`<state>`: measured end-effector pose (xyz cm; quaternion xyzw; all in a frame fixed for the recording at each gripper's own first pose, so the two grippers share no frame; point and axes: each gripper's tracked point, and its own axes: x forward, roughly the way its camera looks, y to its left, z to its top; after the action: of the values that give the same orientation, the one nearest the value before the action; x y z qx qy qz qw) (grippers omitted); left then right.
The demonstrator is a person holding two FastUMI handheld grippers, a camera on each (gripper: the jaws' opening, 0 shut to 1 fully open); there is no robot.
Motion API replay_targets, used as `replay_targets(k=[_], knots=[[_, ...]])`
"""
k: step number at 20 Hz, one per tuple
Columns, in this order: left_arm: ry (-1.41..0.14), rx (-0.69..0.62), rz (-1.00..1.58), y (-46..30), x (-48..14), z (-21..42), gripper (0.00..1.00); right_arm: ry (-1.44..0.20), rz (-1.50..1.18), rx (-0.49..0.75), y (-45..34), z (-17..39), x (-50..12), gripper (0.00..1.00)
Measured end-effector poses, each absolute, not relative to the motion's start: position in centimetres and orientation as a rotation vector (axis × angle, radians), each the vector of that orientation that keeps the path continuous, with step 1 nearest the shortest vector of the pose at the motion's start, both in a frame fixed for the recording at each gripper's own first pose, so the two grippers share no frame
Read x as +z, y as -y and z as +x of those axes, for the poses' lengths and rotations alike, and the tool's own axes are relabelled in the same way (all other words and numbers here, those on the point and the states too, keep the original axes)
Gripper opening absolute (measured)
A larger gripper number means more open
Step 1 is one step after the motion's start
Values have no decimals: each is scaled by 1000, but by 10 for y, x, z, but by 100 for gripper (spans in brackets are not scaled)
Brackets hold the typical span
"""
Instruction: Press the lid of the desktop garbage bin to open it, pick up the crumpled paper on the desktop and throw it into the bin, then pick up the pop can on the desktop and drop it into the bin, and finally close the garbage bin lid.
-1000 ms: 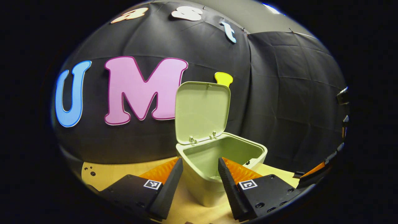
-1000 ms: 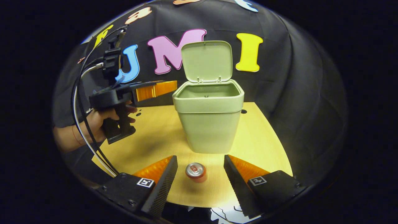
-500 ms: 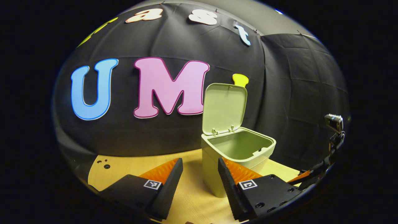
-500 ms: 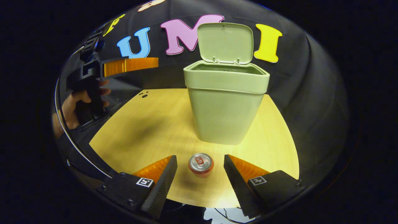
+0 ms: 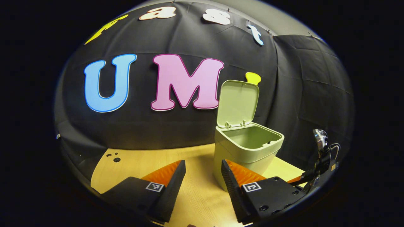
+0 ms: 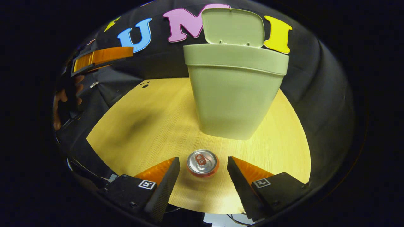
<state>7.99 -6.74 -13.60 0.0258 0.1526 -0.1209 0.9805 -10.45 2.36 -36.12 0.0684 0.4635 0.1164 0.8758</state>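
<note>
— Pale-green plastic bin (image 6: pixel 235 91) standing toward the far edge of the light wooden bench (image 6: pixel 151 126), hinged lid (image 6: pixel 233 26) tipped up and open.
— Red pop can (image 6: pixel 202 163) upright near the near edge, just short of the right tongs (image 6: pixel 203 176), spread wide, not touching.
— Left tongs (image 5: pixel 203 181) also apart, empty, beside the bin.

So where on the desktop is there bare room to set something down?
Wide bare wood lies left of the bin, out to the desktop edge, and a narrower strip to its right. It's crowded only in front, where the can stands between the right gripper fingers.
</note>
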Motion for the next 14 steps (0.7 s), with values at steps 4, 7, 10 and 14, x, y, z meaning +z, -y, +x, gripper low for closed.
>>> replay_targets(k=[4, 7, 10, 14], knots=[[-314, -227, 59, 59, -141, 76, 75, -1001, 142, 249, -27, -103, -380, 95], [-320, -223, 61, 56, -143, 75, 75, -1015, 145, 249, -30, -100, -388, 95], [-328, -217, 60, 53, -147, 76, 75, -1027, 147, 247, -31, -97, -395, 95], [-341, -221, 64, 51, -153, 78, 75, -1042, 151, 245, -34, -96, -402, 94]])
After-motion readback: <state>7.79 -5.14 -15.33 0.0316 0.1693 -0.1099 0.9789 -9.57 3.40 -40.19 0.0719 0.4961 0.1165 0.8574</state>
